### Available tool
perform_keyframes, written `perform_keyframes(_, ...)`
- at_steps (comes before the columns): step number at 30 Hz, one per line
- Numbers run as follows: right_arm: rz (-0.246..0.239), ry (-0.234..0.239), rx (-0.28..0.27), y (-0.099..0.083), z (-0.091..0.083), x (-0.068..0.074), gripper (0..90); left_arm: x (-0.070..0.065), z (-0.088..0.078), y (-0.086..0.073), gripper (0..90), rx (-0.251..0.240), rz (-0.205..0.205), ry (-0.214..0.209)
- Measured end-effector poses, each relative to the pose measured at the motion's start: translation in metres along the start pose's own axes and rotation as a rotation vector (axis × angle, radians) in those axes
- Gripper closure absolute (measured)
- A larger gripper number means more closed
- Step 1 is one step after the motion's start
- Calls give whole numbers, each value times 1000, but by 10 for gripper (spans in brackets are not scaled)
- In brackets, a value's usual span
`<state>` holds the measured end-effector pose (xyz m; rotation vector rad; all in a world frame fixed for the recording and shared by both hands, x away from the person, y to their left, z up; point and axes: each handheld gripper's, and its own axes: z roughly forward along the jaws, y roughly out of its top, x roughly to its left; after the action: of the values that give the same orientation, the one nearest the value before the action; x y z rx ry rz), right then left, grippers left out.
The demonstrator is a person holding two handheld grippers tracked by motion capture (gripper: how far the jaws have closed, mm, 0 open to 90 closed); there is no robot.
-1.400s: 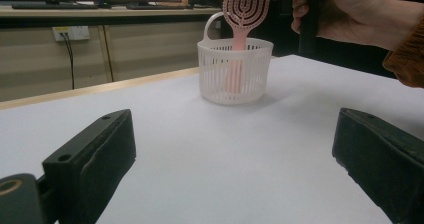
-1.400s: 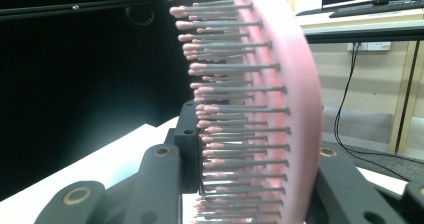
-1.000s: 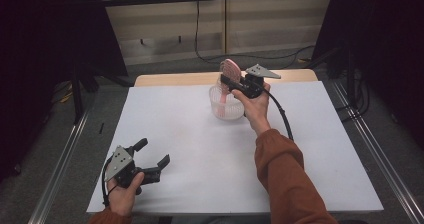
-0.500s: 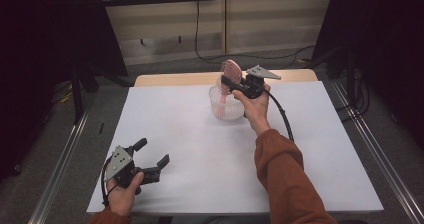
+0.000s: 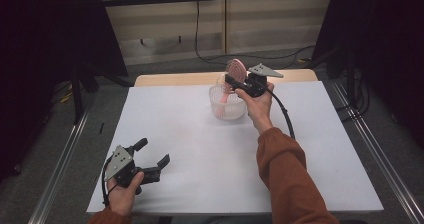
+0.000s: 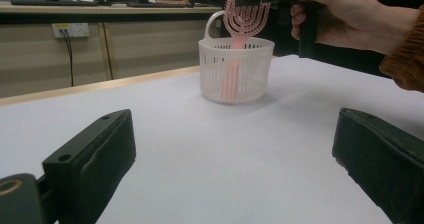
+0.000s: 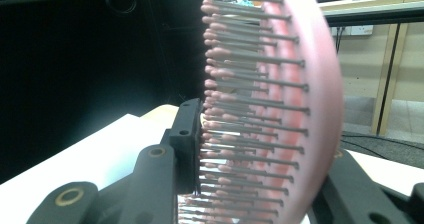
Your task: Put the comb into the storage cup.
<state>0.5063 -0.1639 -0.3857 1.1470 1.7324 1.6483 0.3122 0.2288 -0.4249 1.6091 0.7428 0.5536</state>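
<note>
Broadly, the white-topped bench (image 5: 200, 149) carries little: one white slotted basket (image 5: 229, 104) near its far edge, well apart from the left gripper (image 5: 150, 154), which rests near the front edge with its jaws spread on nothing. The pink brush (image 5: 236, 70) stands handle-down inside the basket, its bristled head rising above the rim. The right gripper (image 5: 235, 80) holds that head, jaws pinching it across the bristle side and the curved back, though they have just been opening a little, so the pinch looks loose.

The likely trouble is the brush tipping. Its handle is narrow and the head heavy, so once released it may lean hard on the rim and topple the light basket. Bristles could also snag a jaw as the gripper withdraws, dragging brush and basket along.
</note>
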Motion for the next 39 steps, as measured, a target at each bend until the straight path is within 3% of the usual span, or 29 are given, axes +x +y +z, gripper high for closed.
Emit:
perform_keyframes(8,-6,-9,4,-1,-5,-2,606,3,-3,1,38,-9,-4,19)
perform_keyframes(17,-6,-37,42,2,-12,-11,586,3,-3,1,38,-9,-3,16)
perform_keyframes(25,6,-63,41,2,-18,-20,570,3,-3,1,38,-7,-3,14)
perform_keyframes(31,8,-70,45,1,-20,-21,561,3,-2,0,38,-10,-21,6)
perform_keyframes(34,2,-78,52,2,-22,-20,557,4,-1,-1,38,-5,-55,-5)
perform_keyframes(39,-3,-87,58,-1,-27,-22,546,5,-4,1,37,-18,-26,13)
